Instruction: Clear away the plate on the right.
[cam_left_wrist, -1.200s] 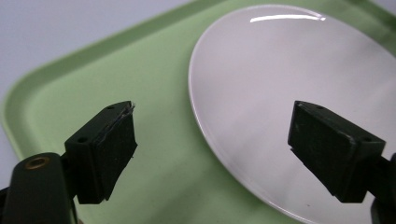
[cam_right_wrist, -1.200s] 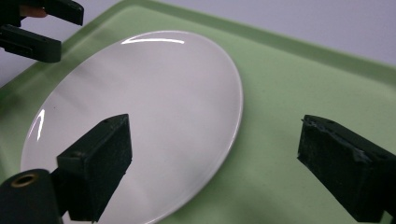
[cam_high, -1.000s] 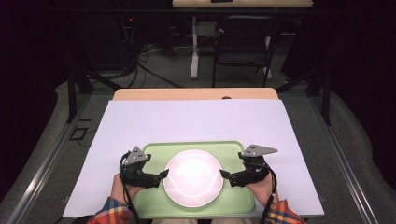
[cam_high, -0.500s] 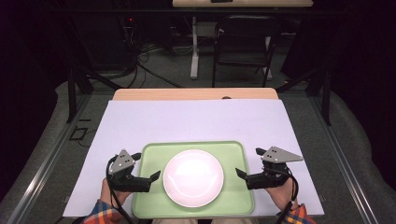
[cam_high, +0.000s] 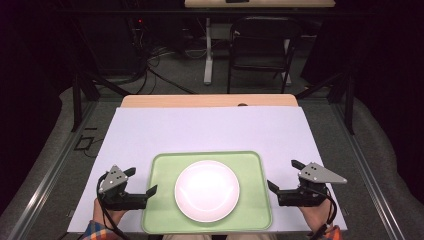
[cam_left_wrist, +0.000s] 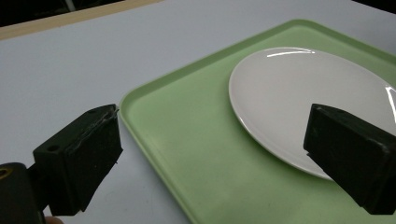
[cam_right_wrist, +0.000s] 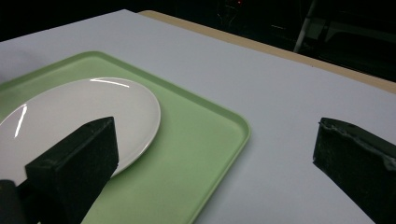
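Both claws stand spread wide and hold nothing. From the high view, the left claw (cam_high: 142, 192) sits just off the left edge of the green tray (cam_high: 160, 210), one jaw tip right at the rim, while the right claw (cam_high: 282, 182) sits a little clear of the tray's right edge, over the white sheet that covers the table (cam_high: 210, 130). A white plate (cam_high: 206, 190) lies flat in the middle of the tray, near the front edge of the table and between the two claws. In the left gripper view the tray's rim (cam_left_wrist: 140, 135) runs between the parted jaws, with the plate (cam_left_wrist: 289, 93) beyond it; in the right gripper view the tray's corner (cam_right_wrist: 233, 126) lies between the jaws too.

My reading is that the work is at the approach stage, with both claws lined up on the tray's short sides and nothing gripped. A likely next move is to bring each claw in over its rim, level and at matching height, then close on both sides evenly so the plate does not slide.
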